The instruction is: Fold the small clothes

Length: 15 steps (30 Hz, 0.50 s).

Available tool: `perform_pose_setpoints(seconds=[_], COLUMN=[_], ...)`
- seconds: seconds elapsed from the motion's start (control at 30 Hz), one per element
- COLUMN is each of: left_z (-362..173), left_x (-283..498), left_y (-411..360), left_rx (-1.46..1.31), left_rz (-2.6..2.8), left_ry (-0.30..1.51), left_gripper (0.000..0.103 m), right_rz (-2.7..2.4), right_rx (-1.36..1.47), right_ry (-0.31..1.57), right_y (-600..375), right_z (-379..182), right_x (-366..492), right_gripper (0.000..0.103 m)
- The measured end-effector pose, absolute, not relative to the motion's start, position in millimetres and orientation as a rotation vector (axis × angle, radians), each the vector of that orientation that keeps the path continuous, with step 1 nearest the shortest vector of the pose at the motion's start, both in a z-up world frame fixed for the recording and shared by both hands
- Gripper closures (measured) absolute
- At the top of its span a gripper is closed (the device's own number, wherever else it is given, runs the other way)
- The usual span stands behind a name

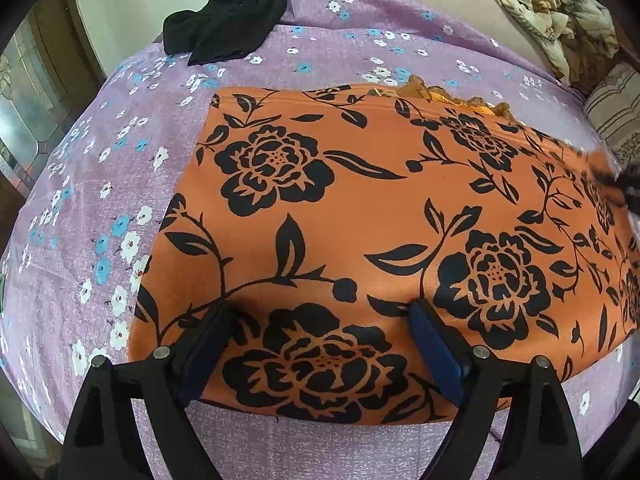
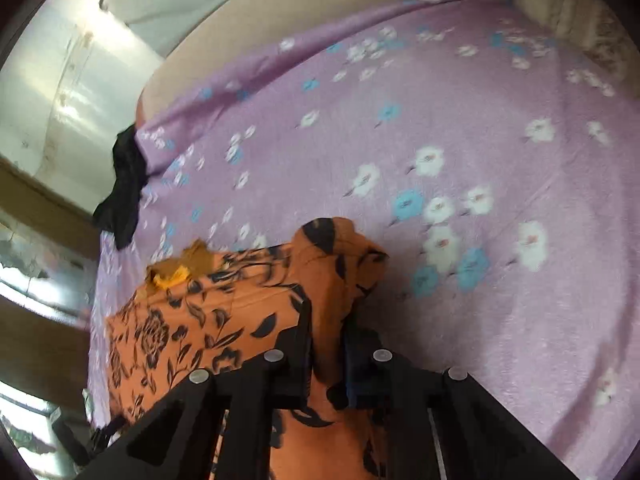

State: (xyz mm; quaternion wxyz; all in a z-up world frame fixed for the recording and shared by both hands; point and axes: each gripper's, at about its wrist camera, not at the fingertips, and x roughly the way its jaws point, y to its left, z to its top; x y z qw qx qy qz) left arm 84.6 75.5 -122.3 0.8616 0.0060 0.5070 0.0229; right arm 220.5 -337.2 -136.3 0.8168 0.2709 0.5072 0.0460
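An orange garment with black flower print [image 1: 360,216] lies flat on the purple flowered bedsheet [image 1: 120,184]. A frilly orange trim [image 1: 452,94] shows at its far edge. My left gripper [image 1: 320,312] is open, its fingers resting on the garment's near part, nothing between them. My right gripper [image 2: 326,308] is shut on a bunched edge of the orange garment [image 2: 192,332] and holds it lifted off the bedsheet [image 2: 440,120]. The right gripper shows blurred at the right edge of the left wrist view [image 1: 622,184].
A black garment [image 1: 228,18] lies at the bed's far left corner, also in the right wrist view [image 2: 124,188]. A heap of beige clothes [image 1: 560,16] sits at the far right. A striped pillow [image 1: 616,108] lies at the right edge.
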Motion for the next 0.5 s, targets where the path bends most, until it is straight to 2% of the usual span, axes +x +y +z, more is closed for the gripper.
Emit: perform_pose_setpoints(seconds=[0.1, 0.17, 0.23, 0.3, 0.5], left_z=[-106, -95, -109, -128, -126], left_x=[81, 77, 85, 91, 91], left_y=[74, 68, 63, 68, 69], left_rx=[0.005, 0.039, 0.087, 0.050, 0.051], left_rz=[0.039, 0.032, 0.045, 0.048, 0.048], left_ry=[1.016, 0.947, 1.009, 1.072, 1.069], left_gripper=[0.013, 0.013, 0.013, 0.009, 0.008], right_rz=[0.103, 0.065, 0.015, -0.044, 0.025], right_rx=[0.747, 0.758, 0.737, 0.651, 0.578], right_ry=[1.027, 1.007, 1.010, 1.008, 0.870], right_y=[-353, -355, -356, -349, -324], right_z=[-153, -151, -147, -132, -76], right_x=[212, 208, 201, 196, 170], right_gripper=[0.085, 0.078, 0.075, 0.070, 0.070])
